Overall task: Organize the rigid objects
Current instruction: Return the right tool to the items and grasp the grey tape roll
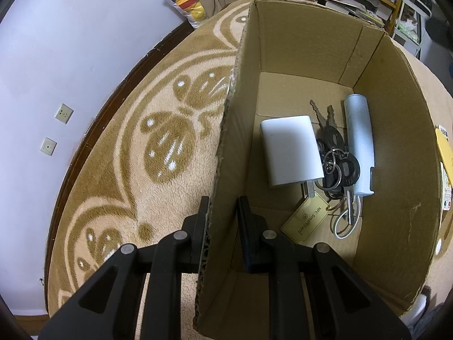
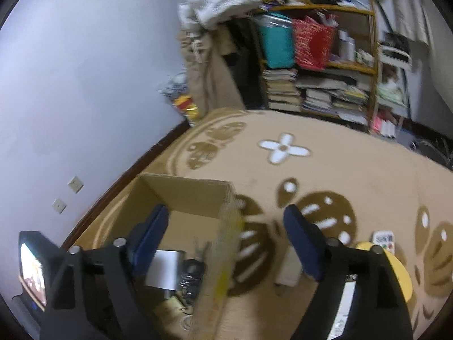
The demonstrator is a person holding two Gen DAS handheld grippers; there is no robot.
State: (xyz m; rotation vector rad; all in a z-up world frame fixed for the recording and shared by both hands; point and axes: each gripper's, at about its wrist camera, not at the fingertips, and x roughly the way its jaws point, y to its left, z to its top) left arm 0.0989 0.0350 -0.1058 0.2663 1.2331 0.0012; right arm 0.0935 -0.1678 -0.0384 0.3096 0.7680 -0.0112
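Left gripper (image 1: 222, 212) pinches the box (image 1: 396, 170) wall; right gripper (image 2: 226, 226) hangs wide above keys (image 1: 337, 164) and charger (image 1: 288, 150).

From my right wrist camera everything is smeared with motion blur: I cannot read what lies inside the cardboard box (image 2: 181, 195), only a pale block (image 2: 164, 269) and a dark clump (image 2: 191, 277). The yellow object (image 2: 396, 272) beside the right gripper is half hidden behind its finger. On the left wrist camera, the yellow item (image 1: 446, 153) past the box wall is cut off by the frame edge, and the white charger (image 1: 291, 150) covers part of the keys (image 1: 337, 158).
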